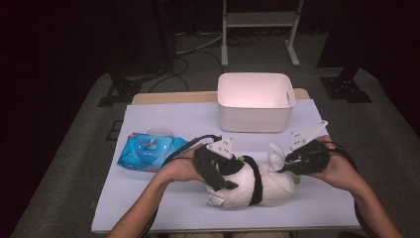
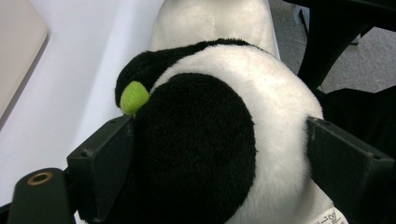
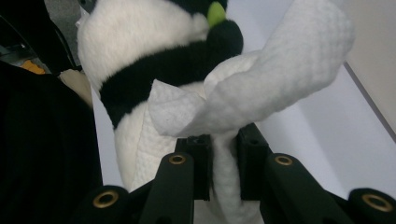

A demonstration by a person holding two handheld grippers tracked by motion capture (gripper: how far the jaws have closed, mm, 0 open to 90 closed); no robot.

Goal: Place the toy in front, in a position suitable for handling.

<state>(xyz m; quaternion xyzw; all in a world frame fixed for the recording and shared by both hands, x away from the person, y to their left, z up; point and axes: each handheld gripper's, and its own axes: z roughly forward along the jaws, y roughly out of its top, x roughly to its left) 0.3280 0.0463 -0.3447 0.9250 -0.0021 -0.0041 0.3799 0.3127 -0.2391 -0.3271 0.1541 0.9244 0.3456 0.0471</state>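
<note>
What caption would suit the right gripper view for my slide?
Right gripper pinching a white wipe against a black-and-white plush toy on the white table.

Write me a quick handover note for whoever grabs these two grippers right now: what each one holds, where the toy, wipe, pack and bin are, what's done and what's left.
Left gripper: jaws wide, clamped around the plush panda, pinning it to the table.
Right gripper: shut on a white wipe, wipe lying against the panda's side.
Wipes pack: left of the panda, lid up.
White bin: behind the panda, looks empty.
Done: a wipe is out, the toy is held.
Left: probably wipe the panda down, then drop the wipe or the toy in the bin; which one I can't tell.
</note>
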